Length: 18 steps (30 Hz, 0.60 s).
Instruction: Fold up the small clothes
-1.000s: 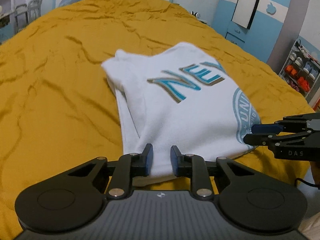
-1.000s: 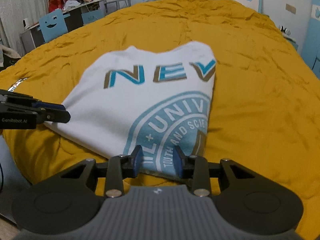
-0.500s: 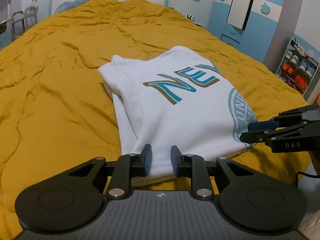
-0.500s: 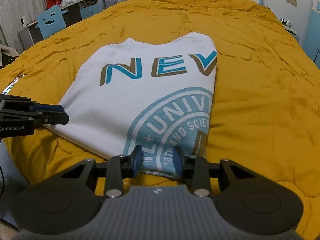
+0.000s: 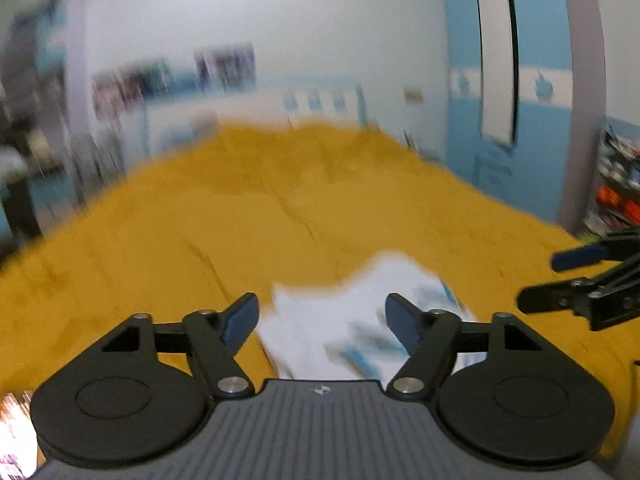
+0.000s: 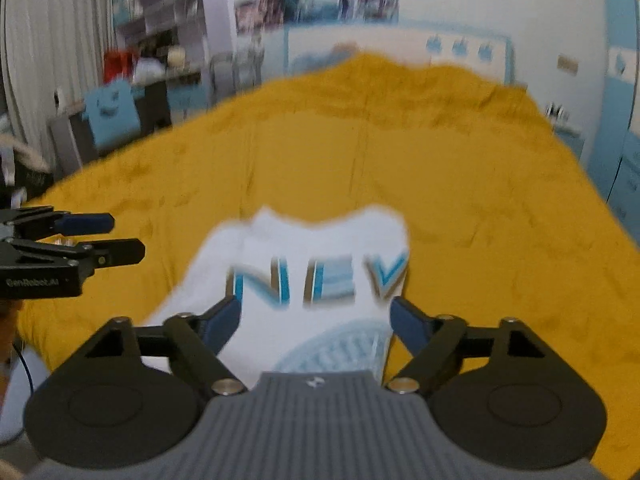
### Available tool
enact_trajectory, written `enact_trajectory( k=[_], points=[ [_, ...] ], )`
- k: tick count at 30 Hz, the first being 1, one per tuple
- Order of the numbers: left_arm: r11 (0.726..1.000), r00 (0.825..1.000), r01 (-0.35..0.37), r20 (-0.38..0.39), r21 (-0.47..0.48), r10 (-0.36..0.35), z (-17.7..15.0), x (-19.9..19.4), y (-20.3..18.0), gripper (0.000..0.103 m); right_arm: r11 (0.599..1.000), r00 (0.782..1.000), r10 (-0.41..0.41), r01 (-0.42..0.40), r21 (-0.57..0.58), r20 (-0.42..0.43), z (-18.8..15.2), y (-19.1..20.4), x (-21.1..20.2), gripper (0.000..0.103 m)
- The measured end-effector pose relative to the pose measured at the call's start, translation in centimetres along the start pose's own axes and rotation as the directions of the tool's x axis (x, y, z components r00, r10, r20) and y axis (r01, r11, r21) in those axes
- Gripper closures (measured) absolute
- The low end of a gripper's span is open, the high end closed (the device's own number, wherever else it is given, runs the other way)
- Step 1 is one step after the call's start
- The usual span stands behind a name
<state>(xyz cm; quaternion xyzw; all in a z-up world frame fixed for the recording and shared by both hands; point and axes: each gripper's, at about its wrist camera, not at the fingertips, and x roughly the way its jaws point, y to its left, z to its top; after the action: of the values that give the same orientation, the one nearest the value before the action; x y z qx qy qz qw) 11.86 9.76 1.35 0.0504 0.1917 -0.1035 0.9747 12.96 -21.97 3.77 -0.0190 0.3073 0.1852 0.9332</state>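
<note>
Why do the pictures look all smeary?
Left wrist view: heavy motion blur, the white shirt a streaky smear on the yellow bedspread; only the left gripper looks sharp. Right wrist view: milder blur, the shirt's big letters still readable; the right gripper crisp. Fisheye bends both rooms.

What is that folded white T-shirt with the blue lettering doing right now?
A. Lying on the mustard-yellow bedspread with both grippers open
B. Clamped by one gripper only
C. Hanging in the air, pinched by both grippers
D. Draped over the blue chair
A: the folded white T-shirt with blue lettering lies on the mustard-yellow bedspread, while the left gripper and right gripper stand wide open, having just opened, pads off the cloth.
</note>
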Motion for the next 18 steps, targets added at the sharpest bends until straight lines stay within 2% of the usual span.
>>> enact_trajectory(
  k=[3,7,10,11,15,18],
  points=[
    [0.997,0.991,-0.074,0.108,0.005,0.073,0.9,-1.4,-1.1,0.002,1.000,0.996,-0.019,0.017,0.023,0.086,1.3,0.3,-1.8,0.021],
    [0.984,0.968,-0.175,0.174,-0.040,0.179,1.5,-3.0,-2.5,0.001,0.997,0.985,-0.069,0.062,0.049,0.155,1.2,1.3,-3.8,0.021],
    [0.968,0.942,-0.247,0.226,-0.034,0.248,0.9,-4.1,-3.8,0.001,0.992,0.976,-0.111,0.097,0.082,0.188,0.3,1.9,-4.9,0.021],
    [0.966,0.940,-0.255,0.228,-0.031,0.255,0.8,-4.3,-4.2,0.001,0.991,0.975,-0.110,0.094,0.093,0.195,-0.2,2.1,-5.2,0.021],
    [0.980,0.972,-0.194,0.127,-0.033,0.197,-0.1,-4.3,-4.7,0.001,0.993,0.974,-0.103,0.089,0.078,0.200,-2.3,3.1,-5.8,0.021],
    [0.982,0.981,-0.185,0.054,-0.041,0.187,-1.5,-4.3,-4.9,0.001,0.993,0.968,-0.110,0.098,0.061,0.226,-4.2,4.1,-6.5,0.021]
  ],
)
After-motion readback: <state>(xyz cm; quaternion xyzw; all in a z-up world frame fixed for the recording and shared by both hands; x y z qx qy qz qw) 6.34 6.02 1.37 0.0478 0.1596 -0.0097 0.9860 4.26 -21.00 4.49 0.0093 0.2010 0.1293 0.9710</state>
